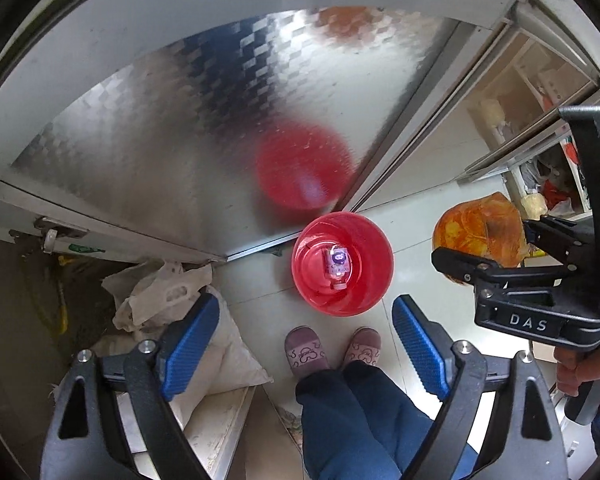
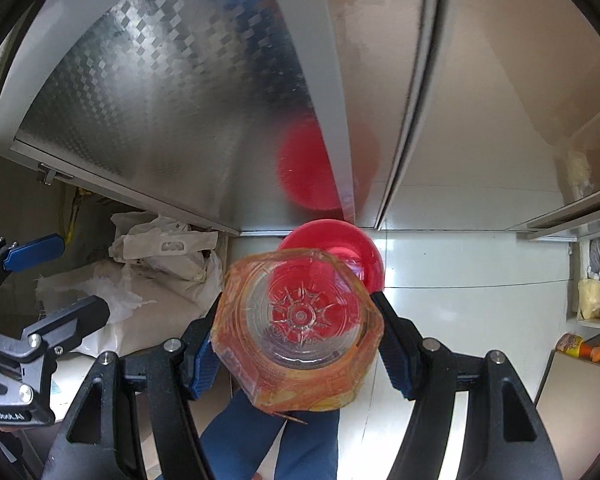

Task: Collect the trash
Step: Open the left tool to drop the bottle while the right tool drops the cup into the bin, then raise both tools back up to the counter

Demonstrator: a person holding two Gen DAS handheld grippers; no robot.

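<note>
Above the red bin (image 2: 342,254), bottle (image 2: 300,328) upright, base down, between right gripper (image 2: 298,354) fingers

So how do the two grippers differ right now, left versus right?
The left gripper is empty, jaws wide apart; the right gripper has its jaws shut on an orange-wrapped clear bottle. The left hangs above the floor just short of the red bin, which already holds a small carton; the right holds the bottle partly over the bin's rim. Both point downward, with blue pads.
</note>
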